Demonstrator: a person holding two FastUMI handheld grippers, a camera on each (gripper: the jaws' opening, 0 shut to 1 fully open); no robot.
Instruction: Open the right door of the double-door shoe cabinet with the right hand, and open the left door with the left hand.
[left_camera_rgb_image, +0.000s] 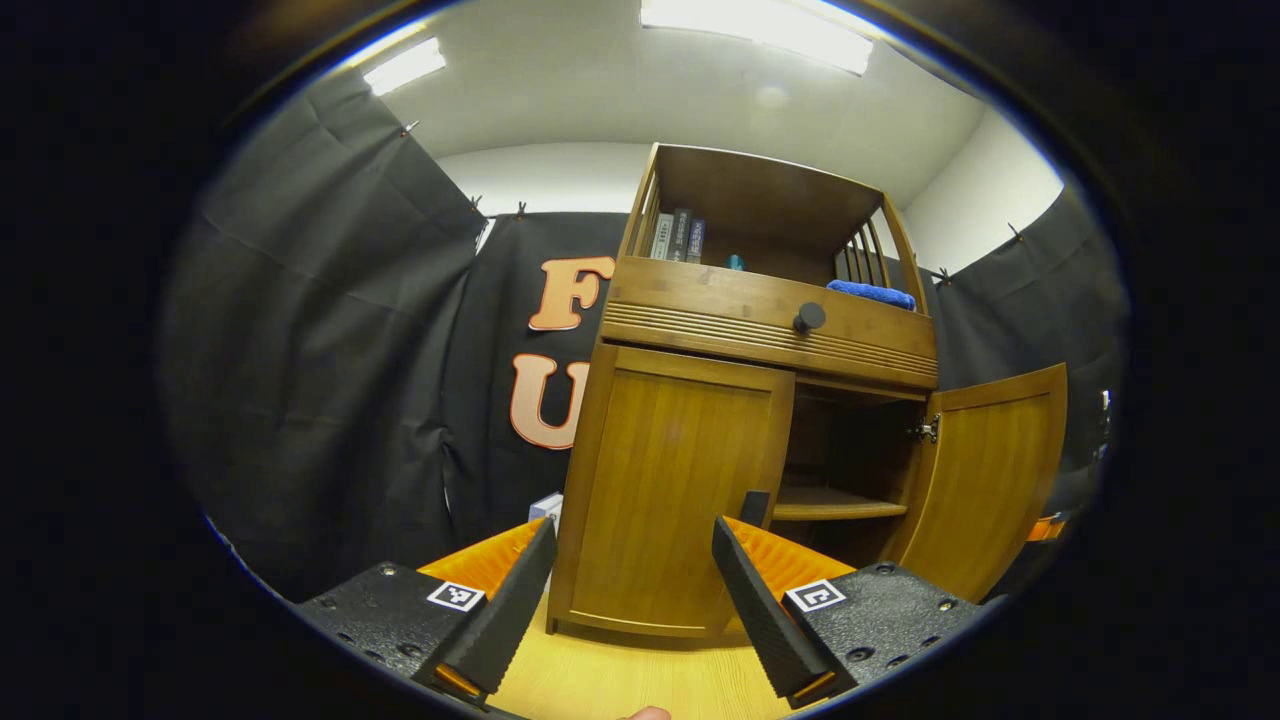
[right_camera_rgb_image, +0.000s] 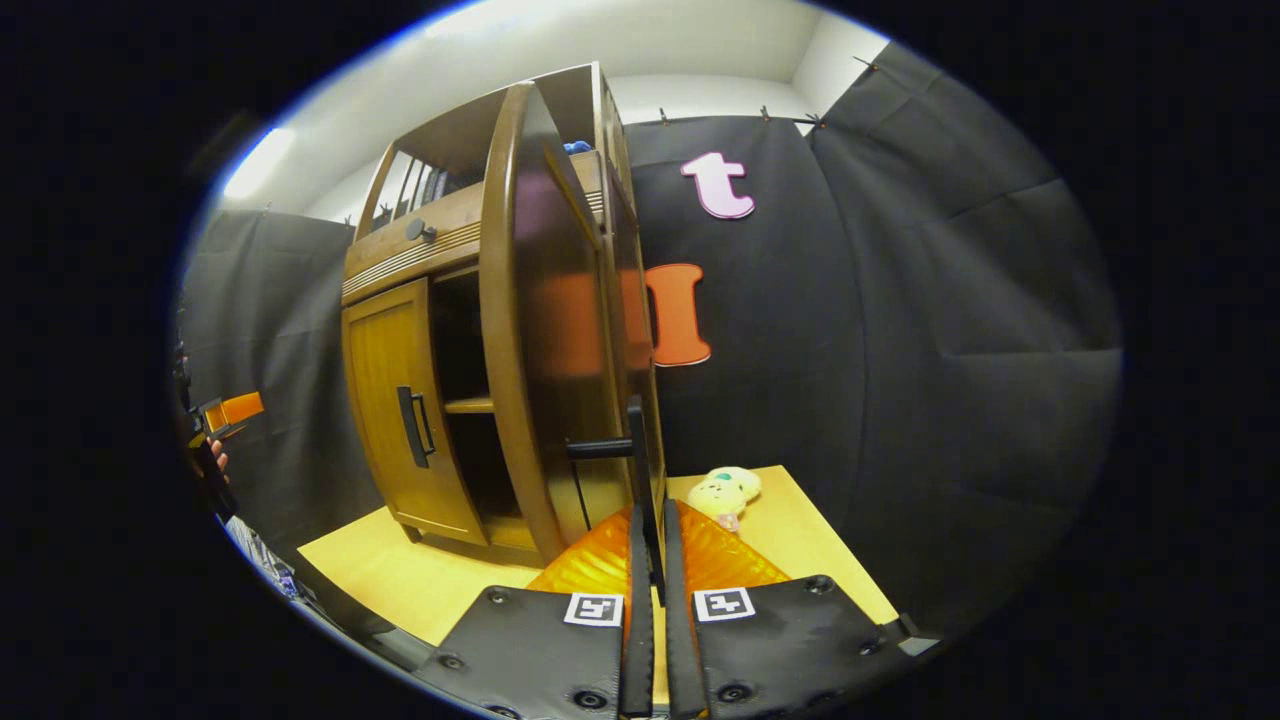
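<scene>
Each gripper has black textured mounts studded with screws. A square black-and-white marker sits on every mount. Ribbed orange panels rise behind the fingers.

The left gripper view looks up from low on the table at the front of the shoe cabinet, close to its closed left door. The right gripper view sits at the open right door, facing along its edge. Both share the cabinet front.
</scene>
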